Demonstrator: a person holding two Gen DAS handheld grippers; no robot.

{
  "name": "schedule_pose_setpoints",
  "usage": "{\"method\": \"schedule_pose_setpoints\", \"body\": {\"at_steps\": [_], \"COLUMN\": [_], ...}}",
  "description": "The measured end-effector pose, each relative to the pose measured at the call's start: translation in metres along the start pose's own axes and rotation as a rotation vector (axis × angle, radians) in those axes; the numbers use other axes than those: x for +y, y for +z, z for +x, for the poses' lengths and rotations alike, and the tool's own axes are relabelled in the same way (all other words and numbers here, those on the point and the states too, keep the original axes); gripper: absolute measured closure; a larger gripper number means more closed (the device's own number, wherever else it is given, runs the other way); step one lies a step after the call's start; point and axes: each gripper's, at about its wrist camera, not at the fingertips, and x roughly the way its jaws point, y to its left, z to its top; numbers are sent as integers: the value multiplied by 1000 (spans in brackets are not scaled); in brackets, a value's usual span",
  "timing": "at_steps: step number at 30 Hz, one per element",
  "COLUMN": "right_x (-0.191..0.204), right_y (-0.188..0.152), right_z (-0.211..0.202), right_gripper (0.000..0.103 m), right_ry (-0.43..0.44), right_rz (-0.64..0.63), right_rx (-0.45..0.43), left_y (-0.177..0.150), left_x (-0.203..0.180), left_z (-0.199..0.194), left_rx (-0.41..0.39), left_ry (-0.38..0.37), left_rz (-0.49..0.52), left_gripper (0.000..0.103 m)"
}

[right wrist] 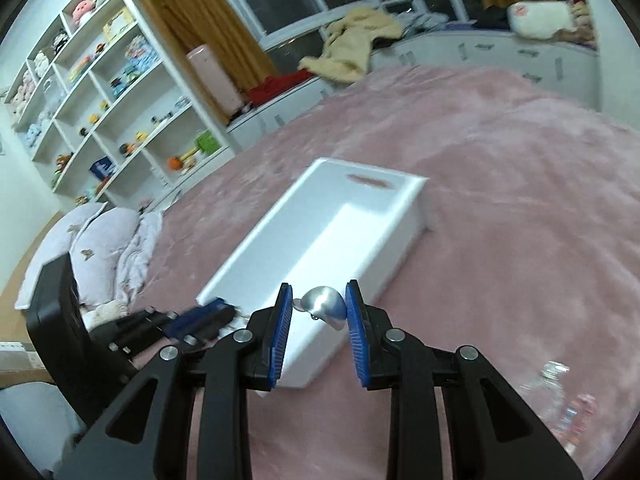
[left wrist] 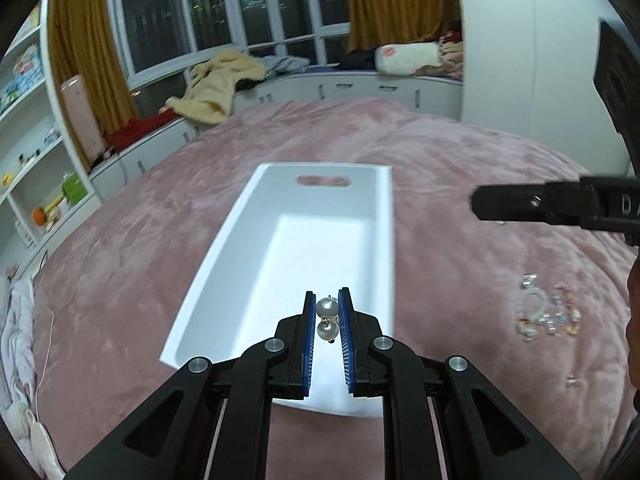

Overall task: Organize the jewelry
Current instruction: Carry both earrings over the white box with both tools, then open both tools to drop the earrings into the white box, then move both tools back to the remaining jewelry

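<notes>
Between the left gripper's [left wrist: 327,314] blue pads, clamped: one pearl earring [left wrist: 326,318], two beads stacked; light, smooth, apt to slip or roll, best pinched across the upper bead. Between the right gripper's [right wrist: 319,309] pads, clamped: one silver shell-shaped earring [right wrist: 325,306], rigid, small, held at its sides. Just beyond both tips: one white tray [left wrist: 224,260], apparently empty. Right of the left gripper, on the pink bedspread [left wrist: 460,152]: a loose cluster of beaded bracelets [left wrist: 548,314], count unclear, limp and tangle-prone.

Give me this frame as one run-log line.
left gripper: shut on pearl earring over white tray | right gripper: shut on silver earring near tray | bracelets: on pink blanket
</notes>
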Motion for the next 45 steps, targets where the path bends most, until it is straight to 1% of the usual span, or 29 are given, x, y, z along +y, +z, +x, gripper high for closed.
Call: {"method": "schedule_pose_setpoints", "body": {"at_steps": [5,10,13,15,17,18,19,23,24,25,26,27,28,29,30,33,34,36,41,42,45], "right_x": [15,18,14,16,17,13,12,9,9,10,12,12,13,14,14,9,7,1,-14,-16,-22], "right_y": [4,-9,-14,-15,-15,-15,-16,-14,-13,-12,-10,-8,-6,-4,-1,7,8,11,11,9,5], "right_z": [59,87,104,109,114,117,121,124,126,124,125,122,120,116,109,93,89,77,57,52,41], "right_gripper": [75,75,75,75,75,75,75,74,71,64,52,44,28,19,18,17,14,12,12,12,12], "right_ry": [78,118,152,147,116,110,113,122,127,134,138,153,170,181,178,167,162,141,83,57,18], "right_rz": [47,90,149,141,120,129,136,155,156,156,153,153,159,164,161,155,152,147,141,128,101], "right_rx": [97,147,179,188,198,210,218,228,228,225,219,208,195,178,155,131,124,105,96,96,94], "left_y": [-9,-17,-22,-25,-25,-27,-28,-29,-30,-30,-30,-30,-30,-30,-30,-29,-29,-27,-26,-26,-24], "left_x": [23,38,42,41,41,42,43,43,43,44,43,41,41,40,38,34,33,29,21,19,8], "left_z": [25,41,51,55,58,59,60,62,62,62,61,58,55,50,45,36,34,29,20,19,11], "left_rx": [54,93,112,122,131,132,134,140,140,138,137,131,124,107,91,79,75,67,59,57,50], "left_ry": [19,-28,-25,-22,-25,-23,-22,-25,-22,-20,-23,-30,-32,-35,-37,-50,-48,-40,-44,-45,-55], "left_rz": [-59,-132,-147,-149,-148,-146,-147,-163,-164,-164,-167,-167,-168,-170,-169,-160,-158,-152,-147,-144,-131], "left_gripper": [87,86,86,86,86,83,76,68,65,62,60,51,37,31,27,25,21,17,15,15,12]}}
